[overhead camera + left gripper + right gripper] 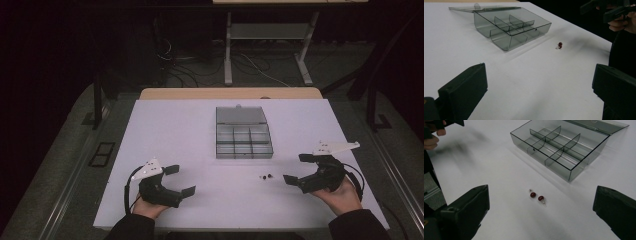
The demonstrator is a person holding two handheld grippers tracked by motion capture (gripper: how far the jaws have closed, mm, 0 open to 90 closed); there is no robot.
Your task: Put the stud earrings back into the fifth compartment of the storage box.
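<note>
A clear grey compartment box [244,140] stands open mid-table, its lid [240,115] laid back flat; the compartments [560,147] look empty. Two small dark red stud earrings [266,176] lie on the white table just in front of the box, side by side [536,196]; from the left they show as one red bead [559,45]. My left gripper [179,180] rests open at the front left, jaws wide with nothing between. My right gripper [298,169] is open at the front right, its jaws either side of the earrings' line, well short of them.
The white table top [165,130] ends at a wooden edge [230,93] at the back. Beyond it, a desk frame [270,45] and cables lie on the dark floor. A person's hands hold both grippers near the front edge.
</note>
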